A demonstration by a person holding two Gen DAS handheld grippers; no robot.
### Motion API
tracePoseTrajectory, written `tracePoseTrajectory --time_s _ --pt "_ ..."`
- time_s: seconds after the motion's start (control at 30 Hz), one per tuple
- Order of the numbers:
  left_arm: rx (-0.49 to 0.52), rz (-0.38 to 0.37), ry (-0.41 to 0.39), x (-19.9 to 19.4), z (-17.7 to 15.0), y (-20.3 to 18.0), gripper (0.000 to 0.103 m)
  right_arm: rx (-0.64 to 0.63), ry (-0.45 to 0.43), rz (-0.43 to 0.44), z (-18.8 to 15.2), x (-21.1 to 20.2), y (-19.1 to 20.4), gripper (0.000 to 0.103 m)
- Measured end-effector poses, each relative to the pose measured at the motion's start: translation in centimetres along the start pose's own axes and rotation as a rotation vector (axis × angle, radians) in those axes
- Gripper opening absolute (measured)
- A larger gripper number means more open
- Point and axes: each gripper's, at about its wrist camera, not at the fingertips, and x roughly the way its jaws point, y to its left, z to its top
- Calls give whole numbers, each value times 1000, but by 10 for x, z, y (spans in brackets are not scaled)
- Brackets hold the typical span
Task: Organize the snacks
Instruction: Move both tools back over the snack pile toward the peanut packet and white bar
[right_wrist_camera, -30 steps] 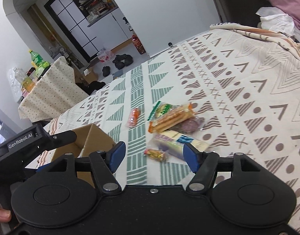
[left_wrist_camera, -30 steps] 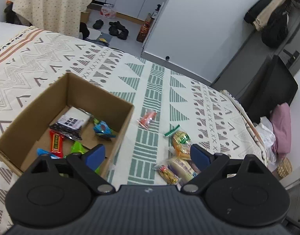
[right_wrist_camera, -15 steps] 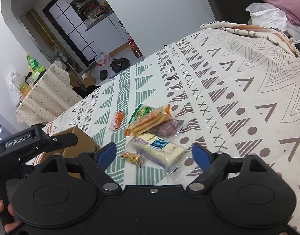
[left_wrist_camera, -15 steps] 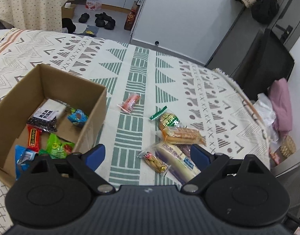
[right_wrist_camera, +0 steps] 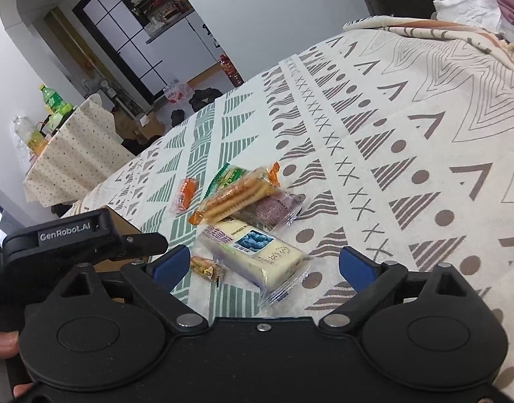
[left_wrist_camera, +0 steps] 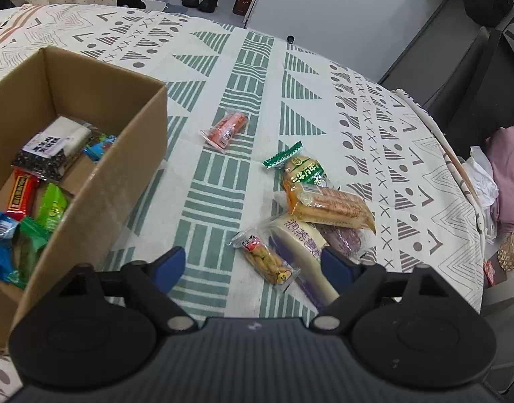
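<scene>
A cardboard box (left_wrist_camera: 129,168) on the patterned cloth holds several wrapped snacks. Loose snacks lie to its right: a red stick pack (left_wrist_camera: 226,128), a green-ended bread pack (left_wrist_camera: 302,171), an orange cracker pack (left_wrist_camera: 331,206), a purple pack (left_wrist_camera: 342,239), a white blueberry cake pack (left_wrist_camera: 297,238) and a small peanut pack (left_wrist_camera: 265,260). My left gripper (left_wrist_camera: 253,265) is open and empty, just above the peanut pack. My right gripper (right_wrist_camera: 263,263) is open and empty, over the blueberry cake pack (right_wrist_camera: 253,248). The left gripper body (right_wrist_camera: 75,238) shows at the left.
The cloth-covered table (left_wrist_camera: 223,67) ends at the far edge, with shoes and a bottle on the floor beyond. A black chair (left_wrist_camera: 475,77) and pink fabric (left_wrist_camera: 509,174) stand to the right. A second covered table with bottles (right_wrist_camera: 72,147) is at the far left.
Both grippers have moved closer to the loose snack pile. The left view has swung right, away from the box. The right gripper has opened wider.
</scene>
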Motion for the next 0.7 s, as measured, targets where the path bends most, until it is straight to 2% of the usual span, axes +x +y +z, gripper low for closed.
tracePoseTrajectory --time_s 0.07,0.13,0.2,0.57,0.7 --pt "0 4 11 7 -1 -1 75 -1 6 4 -1 4 -1 92" --pt "-17 -3 36 15 0 0 62 -2 14 4 -2 8 -2 89" --pt "-35 -2 56 23 -1 1 57 5 18 3 -2 10 -4 88" --pt "-26 50 87 51 -1 -1 57 -11 28 -10 -3 23 -8 87" --pt "-21 106 91 46 -3 1 57 -31 29 -23 -3 27 -7 87"
